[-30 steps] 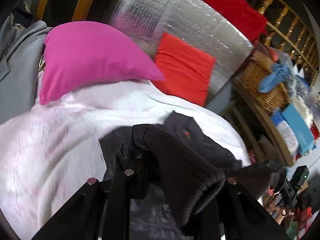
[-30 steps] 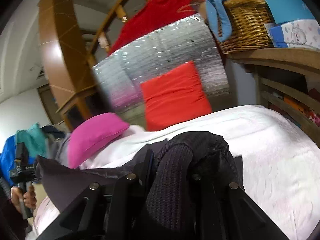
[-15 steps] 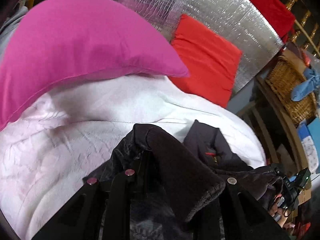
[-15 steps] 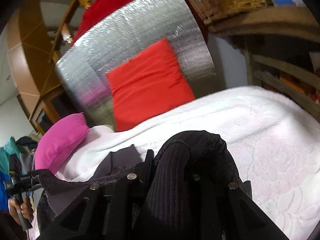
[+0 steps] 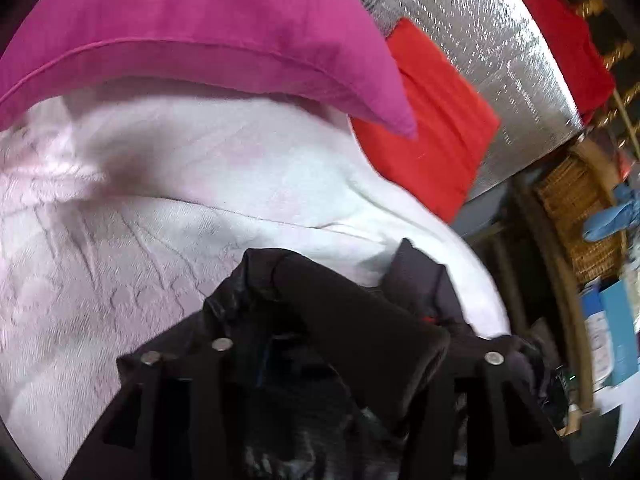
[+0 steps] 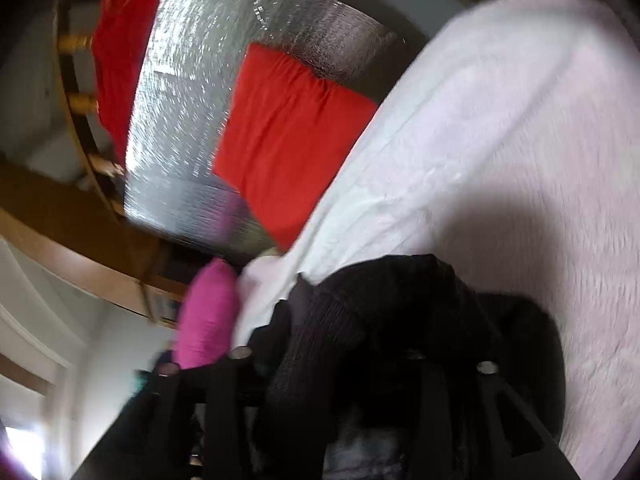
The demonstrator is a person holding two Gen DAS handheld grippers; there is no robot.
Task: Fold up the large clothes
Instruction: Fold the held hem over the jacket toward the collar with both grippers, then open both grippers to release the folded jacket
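The left tool (image 5: 352, 356) is seen with its jaws opening; a ribbed cuff of the dark jacket (image 5: 360, 320) still lies between its fingers, and the rest of the garment is bunched on the bed (image 5: 120, 260). Ahead, a magenta pillow (image 5: 200, 20) sits at the bed's head, with bare pale cover between it and the jacket. A red cushion (image 5: 432, 128) leans on a silver foil panel (image 5: 500, 40) at the head's far corner, beside a wicker basket (image 5: 576, 216).

The right tool (image 6: 360, 360) is likewise opening, with a knitted jacket cuff between its fingers. Open bed cover stretches away to its right; the view is blurred.
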